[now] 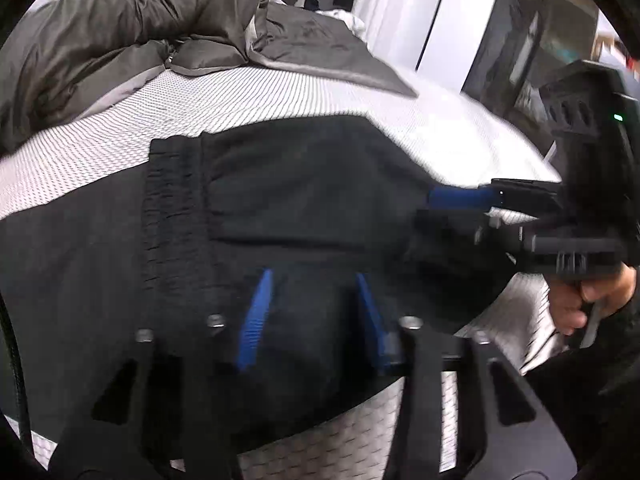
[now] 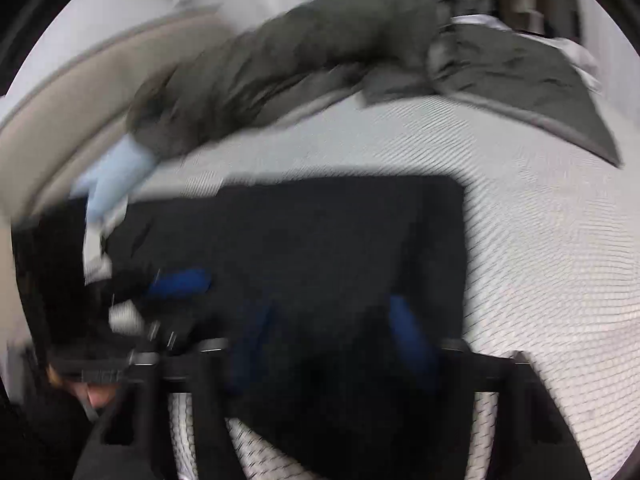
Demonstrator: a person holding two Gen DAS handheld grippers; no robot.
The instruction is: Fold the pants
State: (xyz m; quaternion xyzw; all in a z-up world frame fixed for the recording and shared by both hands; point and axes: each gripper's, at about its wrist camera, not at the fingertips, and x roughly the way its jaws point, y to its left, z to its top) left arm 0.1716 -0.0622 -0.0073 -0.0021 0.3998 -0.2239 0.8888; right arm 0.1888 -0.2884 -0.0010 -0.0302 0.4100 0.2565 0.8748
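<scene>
Right gripper sharp only left-side

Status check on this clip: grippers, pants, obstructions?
Both grippers over black pants, grip unclear. Pants partly folded on mattress. Grey duvet bunched behind, clear of the fold.

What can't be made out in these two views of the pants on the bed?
- Left wrist view: whether the left hand-held gripper pinches the pants; black cloth fills the gap between its blue pads.
- Right wrist view: whether the right hand-held gripper grips; motion blur smears it.
- Both views: the pants' near edge, hidden by gripper frames.
- Right wrist view: the light blue thing, blurred.
</scene>
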